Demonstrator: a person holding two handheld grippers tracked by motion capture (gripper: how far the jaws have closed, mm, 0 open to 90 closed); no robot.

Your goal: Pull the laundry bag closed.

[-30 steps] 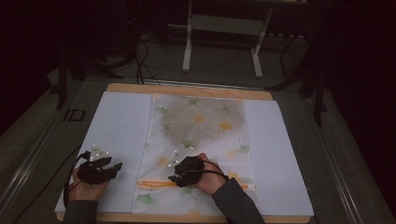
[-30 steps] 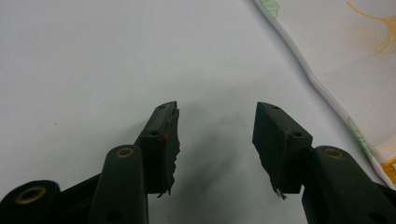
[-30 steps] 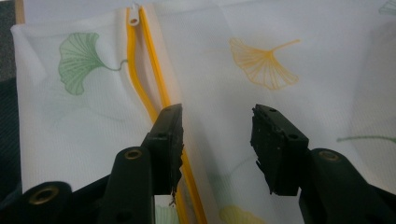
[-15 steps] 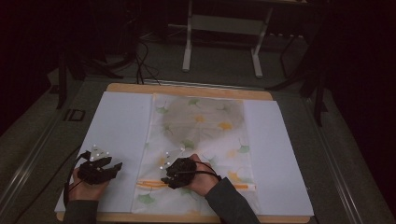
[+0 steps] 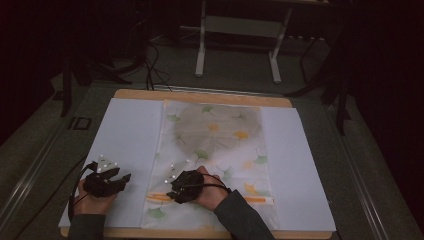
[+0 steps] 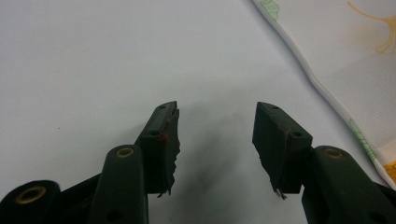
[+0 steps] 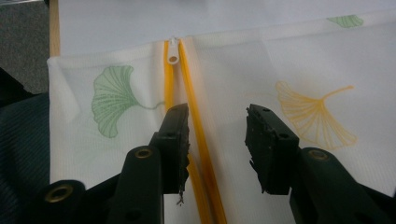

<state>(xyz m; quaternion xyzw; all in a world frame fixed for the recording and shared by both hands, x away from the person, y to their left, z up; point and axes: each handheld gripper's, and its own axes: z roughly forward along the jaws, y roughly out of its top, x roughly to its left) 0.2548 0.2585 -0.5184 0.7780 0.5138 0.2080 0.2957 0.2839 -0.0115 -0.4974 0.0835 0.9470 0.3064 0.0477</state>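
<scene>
Over the leaf-print mesh bag, right gripper agape (orange zipper beside one jaw), left gripper agape.

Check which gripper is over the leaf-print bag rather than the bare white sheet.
The right gripper: its open jaws straddle the bag's orange zipper, short of the white pull. The left gripper hangs over plain white sheet, beside the bag's edge.

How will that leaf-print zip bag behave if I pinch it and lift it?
The leaf-print bag is thin mesh fabric lying flat, so it will likely drape floppily. Something dark shows through its far half, so that end may sag heavier. The orange zipper and white pull probably offer the firmest hold for the open right gripper.
</scene>
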